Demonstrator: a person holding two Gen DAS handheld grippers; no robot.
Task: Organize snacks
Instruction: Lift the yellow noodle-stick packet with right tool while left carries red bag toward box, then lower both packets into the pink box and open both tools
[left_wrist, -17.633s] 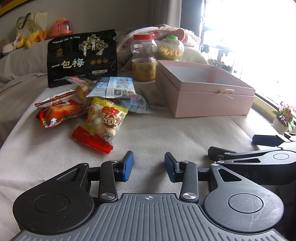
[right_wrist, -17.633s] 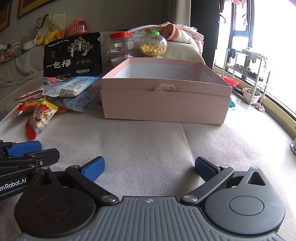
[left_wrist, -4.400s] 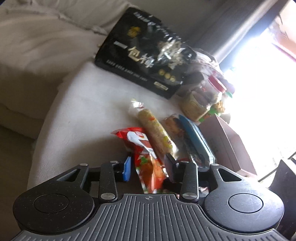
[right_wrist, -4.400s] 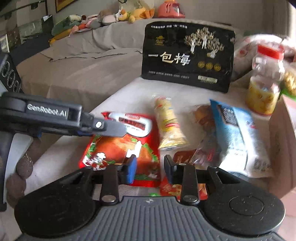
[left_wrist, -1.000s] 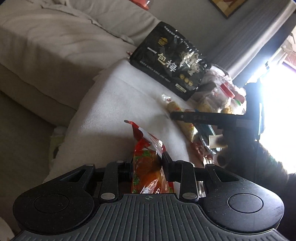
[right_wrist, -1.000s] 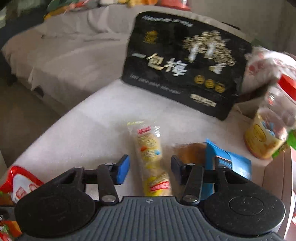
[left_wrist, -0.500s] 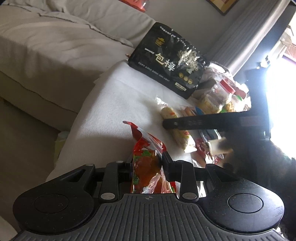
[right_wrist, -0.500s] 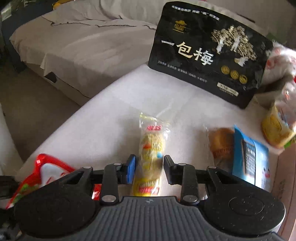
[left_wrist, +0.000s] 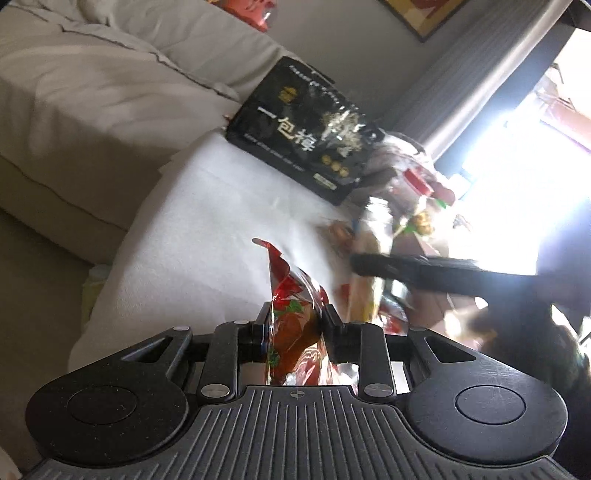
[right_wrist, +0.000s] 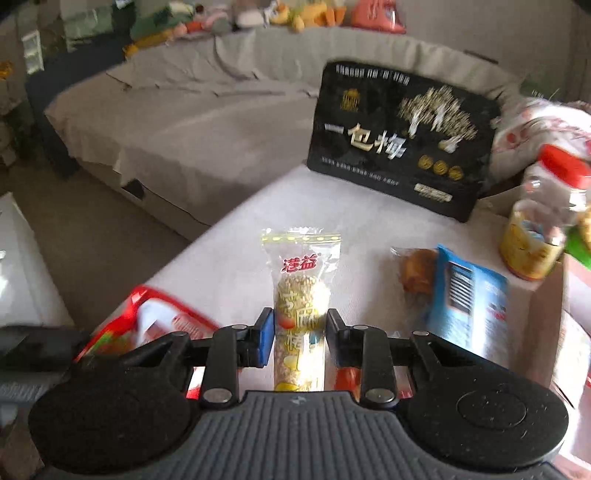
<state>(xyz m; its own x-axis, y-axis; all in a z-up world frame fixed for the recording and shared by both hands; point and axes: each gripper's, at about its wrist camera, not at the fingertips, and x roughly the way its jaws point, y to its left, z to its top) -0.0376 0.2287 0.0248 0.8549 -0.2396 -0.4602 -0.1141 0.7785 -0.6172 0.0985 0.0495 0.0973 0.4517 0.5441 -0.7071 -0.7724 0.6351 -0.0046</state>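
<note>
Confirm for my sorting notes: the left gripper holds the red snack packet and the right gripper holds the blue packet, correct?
Not quite. The left gripper does hold the red snack packet, but the right wrist view shows the right gripper shut on the clear cereal bar packet; the blue packet lies on the cloth.

free: white cloth (right_wrist: 236, 258) left | blocked: black bag (right_wrist: 402, 140), jar (right_wrist: 543, 221)

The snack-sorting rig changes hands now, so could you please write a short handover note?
Left tool: closing on the crinkly red-and-orange snack packet, held upright.
Right tool: shut on the clear sesame-roll packet.
On the white cloth: big black plum bag, blue-and-white packet, small brown cake packet, red-lidded jar.
Done: two packets gripped. Left: both packets still need stowing, then the rest.
</note>
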